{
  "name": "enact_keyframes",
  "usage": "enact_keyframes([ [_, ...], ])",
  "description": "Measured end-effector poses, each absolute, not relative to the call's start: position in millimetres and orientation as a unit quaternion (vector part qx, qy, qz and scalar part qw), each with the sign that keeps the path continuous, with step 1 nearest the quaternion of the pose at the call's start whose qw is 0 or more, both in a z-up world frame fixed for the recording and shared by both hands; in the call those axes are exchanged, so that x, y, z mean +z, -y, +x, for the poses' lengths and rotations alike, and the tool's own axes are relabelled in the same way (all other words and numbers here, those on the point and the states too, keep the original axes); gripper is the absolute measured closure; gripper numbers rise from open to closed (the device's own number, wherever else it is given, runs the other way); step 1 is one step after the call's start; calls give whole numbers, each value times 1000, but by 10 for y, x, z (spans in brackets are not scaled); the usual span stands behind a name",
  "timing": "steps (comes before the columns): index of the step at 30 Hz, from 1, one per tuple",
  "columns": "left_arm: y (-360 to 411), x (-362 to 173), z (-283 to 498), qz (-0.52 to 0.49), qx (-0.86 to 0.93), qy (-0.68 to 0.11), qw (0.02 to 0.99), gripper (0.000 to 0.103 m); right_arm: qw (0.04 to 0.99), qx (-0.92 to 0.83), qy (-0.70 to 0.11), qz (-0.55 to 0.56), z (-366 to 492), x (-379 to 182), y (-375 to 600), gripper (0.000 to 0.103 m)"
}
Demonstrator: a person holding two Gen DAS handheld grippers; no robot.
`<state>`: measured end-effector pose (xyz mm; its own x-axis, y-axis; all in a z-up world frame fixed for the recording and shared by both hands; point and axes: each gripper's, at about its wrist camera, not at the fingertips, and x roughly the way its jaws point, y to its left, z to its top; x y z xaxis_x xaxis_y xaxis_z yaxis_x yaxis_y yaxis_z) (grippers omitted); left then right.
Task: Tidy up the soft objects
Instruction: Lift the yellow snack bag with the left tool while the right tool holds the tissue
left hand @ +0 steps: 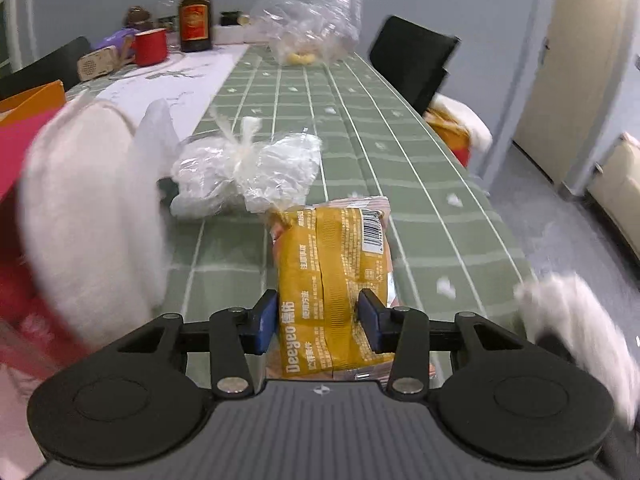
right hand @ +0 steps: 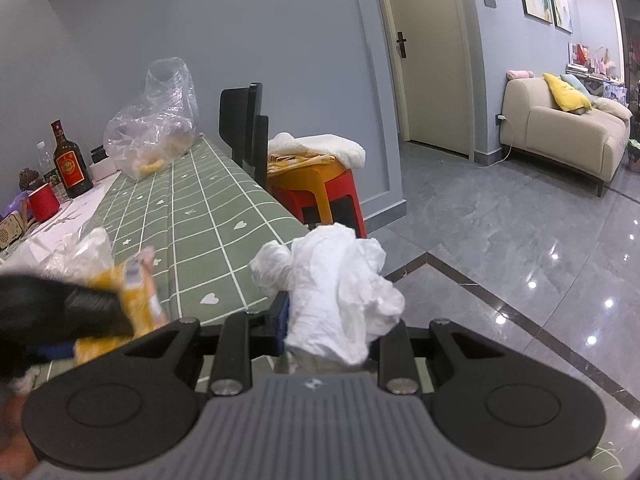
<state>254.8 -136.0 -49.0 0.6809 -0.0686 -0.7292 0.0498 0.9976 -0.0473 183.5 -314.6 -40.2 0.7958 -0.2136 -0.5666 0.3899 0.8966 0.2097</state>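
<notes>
My left gripper is shut on a yellow snack packet, its blue pads pressing both sides, low over the green checked tablecloth. The packet also shows blurred in the right wrist view. A knotted clear plastic bag lies just beyond it. My right gripper is shut on a crumpled white plastic bag, held beyond the table's right edge over the floor. A white fluffy object is blurred at the left.
A large clear bag with yellow snacks stands at the far end, beside a brown bottle and a red mug. A black chair and an orange-red stool with white fabric stand beside the table's right edge. A red box is at left.
</notes>
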Motion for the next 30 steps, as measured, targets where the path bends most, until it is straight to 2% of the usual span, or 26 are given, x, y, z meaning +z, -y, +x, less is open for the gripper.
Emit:
enact_keyframes([
  [11,1029,-442,2142,0,-94,-410,907,52,938,-143,-280,145,1857,-407,3056,78],
  [17,1195,-474,2219,24,-93,-405,909,35,938,-142,-283,141,1868,-409,3035,78],
  [18,1218,-474,2208,19,-90,-407,909,25,938,-142,-283,141,1870,-409,3033,78],
  [20,1290,-489,2234,18,-87,-411,908,15,938,-141,-283,141,1864,-411,3049,78],
  [23,1458,-549,2227,68,-61,-400,912,13,937,-143,-283,148,1851,-419,3056,79],
  [27,1535,-669,2191,95,-47,-358,928,4,937,-141,-283,150,1848,-416,3052,79],
  [28,1526,-686,2185,96,-50,-351,930,4,937,-140,-283,146,1847,-413,3043,78],
  [30,1459,-683,2186,74,-68,-356,929,20,938,-136,-283,144,1846,-411,3035,78],
])
